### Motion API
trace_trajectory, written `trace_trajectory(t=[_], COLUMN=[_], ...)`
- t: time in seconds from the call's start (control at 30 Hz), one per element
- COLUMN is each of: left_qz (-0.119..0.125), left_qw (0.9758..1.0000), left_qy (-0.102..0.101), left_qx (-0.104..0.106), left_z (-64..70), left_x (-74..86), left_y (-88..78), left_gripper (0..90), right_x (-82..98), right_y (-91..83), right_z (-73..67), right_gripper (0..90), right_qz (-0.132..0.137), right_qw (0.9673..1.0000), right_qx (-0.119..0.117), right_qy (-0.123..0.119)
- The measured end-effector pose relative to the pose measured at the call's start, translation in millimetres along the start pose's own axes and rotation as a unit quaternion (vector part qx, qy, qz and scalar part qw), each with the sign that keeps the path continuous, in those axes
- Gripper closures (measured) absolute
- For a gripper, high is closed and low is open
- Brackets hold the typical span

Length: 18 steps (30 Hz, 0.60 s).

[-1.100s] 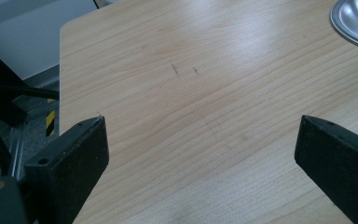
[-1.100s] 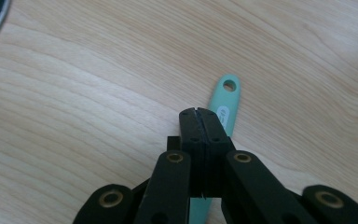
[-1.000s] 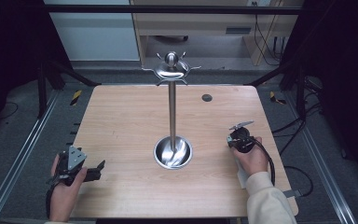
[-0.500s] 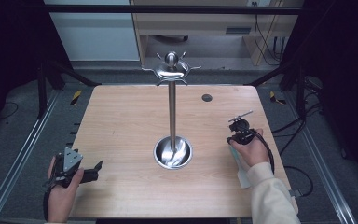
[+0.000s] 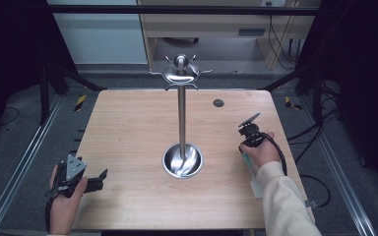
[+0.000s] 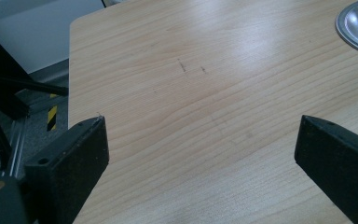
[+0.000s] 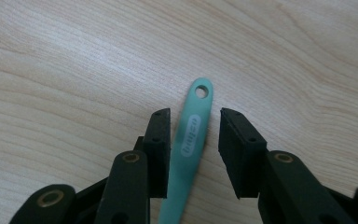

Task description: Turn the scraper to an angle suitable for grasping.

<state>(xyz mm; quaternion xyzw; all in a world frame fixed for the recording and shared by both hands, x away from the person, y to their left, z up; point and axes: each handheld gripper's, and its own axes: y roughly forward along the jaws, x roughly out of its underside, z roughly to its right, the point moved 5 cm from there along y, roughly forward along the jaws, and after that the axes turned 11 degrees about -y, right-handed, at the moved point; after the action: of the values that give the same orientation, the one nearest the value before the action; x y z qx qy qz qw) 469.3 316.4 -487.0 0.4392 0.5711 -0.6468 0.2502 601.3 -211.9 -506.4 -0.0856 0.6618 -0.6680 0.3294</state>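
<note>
The wooden counter carries a tall steel stand at its middle — a slim pole rising from a round dished base, topped by a knob and a ring of small hooks. Near the counter's far edge, to the right of the pole, sits a small dark round spot. At the near left corner the person's left hand holds the left claw, which lies low over the counter's edge; in the left gripper view its jaws stand wide apart with bare wood between them, and the rim of the stand's base shows at the upper right. On the right side of the counter, well apart from the stand, the right hand holds the right claw pointing down at the wood. Its jaws have just been opening and now stand narrowly parted, one on either side of a mint-green utensil handle that lies flat on the counter; the left pad sits just beside the handle and a clear gap shows on the right. The handle bears a pale oval label and ends in a small round hanging hole.
</note>
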Motion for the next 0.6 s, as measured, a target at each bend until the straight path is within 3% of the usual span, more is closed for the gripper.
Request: trace_trajectory(t=[0.6], left_qz=[-0.001], left_qw=[1.0000], left_qy=[0.003], left_qx=[0.001], left_z=[0.5], left_x=[-0.1], left_y=[0.6], left_gripper=[2.6], right_x=[3.1], right_y=[7.7], right_z=[0.3], right_gripper=[70.6], right_qz=[-0.012], right_qw=[0.9998], right_qx=[-0.006], right_qy=[0.015])
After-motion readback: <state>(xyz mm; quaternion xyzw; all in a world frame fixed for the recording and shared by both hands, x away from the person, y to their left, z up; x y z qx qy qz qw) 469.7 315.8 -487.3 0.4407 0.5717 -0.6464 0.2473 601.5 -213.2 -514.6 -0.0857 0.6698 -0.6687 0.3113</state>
